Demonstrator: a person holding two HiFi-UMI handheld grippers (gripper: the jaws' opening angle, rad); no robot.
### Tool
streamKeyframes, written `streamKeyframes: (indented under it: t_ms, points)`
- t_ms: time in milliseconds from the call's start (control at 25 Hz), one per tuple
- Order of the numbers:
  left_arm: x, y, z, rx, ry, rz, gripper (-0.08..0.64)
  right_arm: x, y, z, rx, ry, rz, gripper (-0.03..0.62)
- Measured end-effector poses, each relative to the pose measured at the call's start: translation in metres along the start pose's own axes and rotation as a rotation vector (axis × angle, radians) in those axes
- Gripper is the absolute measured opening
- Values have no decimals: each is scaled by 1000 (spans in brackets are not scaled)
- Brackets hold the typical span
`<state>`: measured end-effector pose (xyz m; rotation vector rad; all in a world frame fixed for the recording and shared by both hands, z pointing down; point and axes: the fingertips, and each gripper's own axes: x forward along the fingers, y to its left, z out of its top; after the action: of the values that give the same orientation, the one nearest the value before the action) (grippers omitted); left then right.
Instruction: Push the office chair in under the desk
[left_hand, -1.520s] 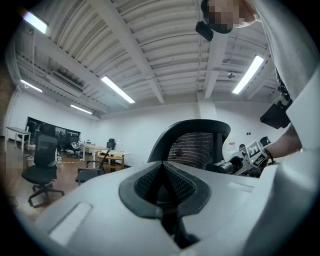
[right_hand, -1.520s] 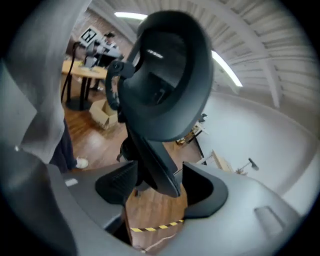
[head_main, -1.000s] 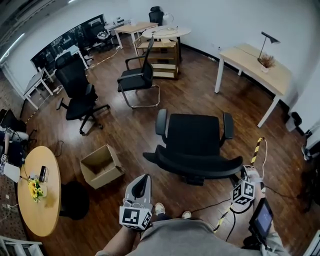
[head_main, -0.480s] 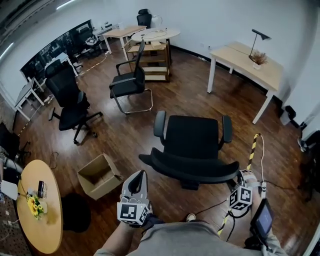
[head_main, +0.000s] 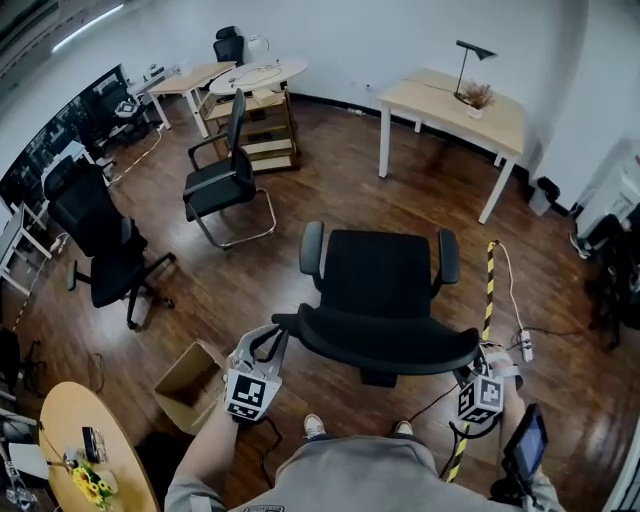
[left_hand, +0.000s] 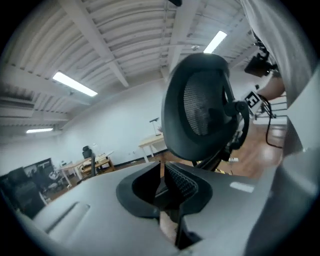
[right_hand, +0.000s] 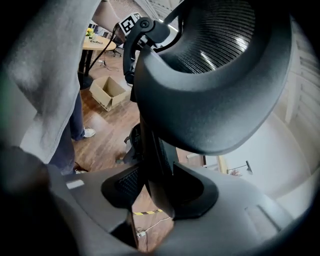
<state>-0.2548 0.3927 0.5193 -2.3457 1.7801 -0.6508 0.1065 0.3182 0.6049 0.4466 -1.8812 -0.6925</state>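
Note:
The black office chair stands mid-floor, its backrest nearest me and its seat facing the wooden desk at the far wall. My left gripper is at the backrest's left end. In the left gripper view the backrest rises just ahead of this gripper. Its jaws have just been opening a crack, with nothing between them; only a slit shows. My right gripper is at the backrest's right end. Its jaws closed a little, and in the right gripper view this gripper is shut on the backrest's edge.
An open cardboard box lies on the floor to my left, near a round yellow table. Another black swivel chair and a sled-base chair stand further left. A yellow-black cable strip runs along the floor on the right.
My left gripper has swung from in front of my body up to the backrest's left end. The right gripper stays at the right end. The chair and I have drawn nearer the desk.

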Motion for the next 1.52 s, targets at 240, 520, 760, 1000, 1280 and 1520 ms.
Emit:
streamKeyframes:
  t_ms: [240,520,760,1000,1280,1520]
  points:
    - [19,16,-47,353,181,-352,98,-2,11,31,36,31,0,175]
    - [43,24,-84,817,295,-578,189,0,21,59,79,69,-11,169]
    - [68,32,-106,1008,295,-677,145,10,34,78,107,84,5,162]
    - [79,51,-114,1068,287,-715,135,9,35,99,98,117,23,155]
    - [82,68,-111,1093,297,-709,135,13,43,115,91,125,52,146]
    - [90,82,-116,1127,290,-721,135,19,46,130,109,143,52,141]
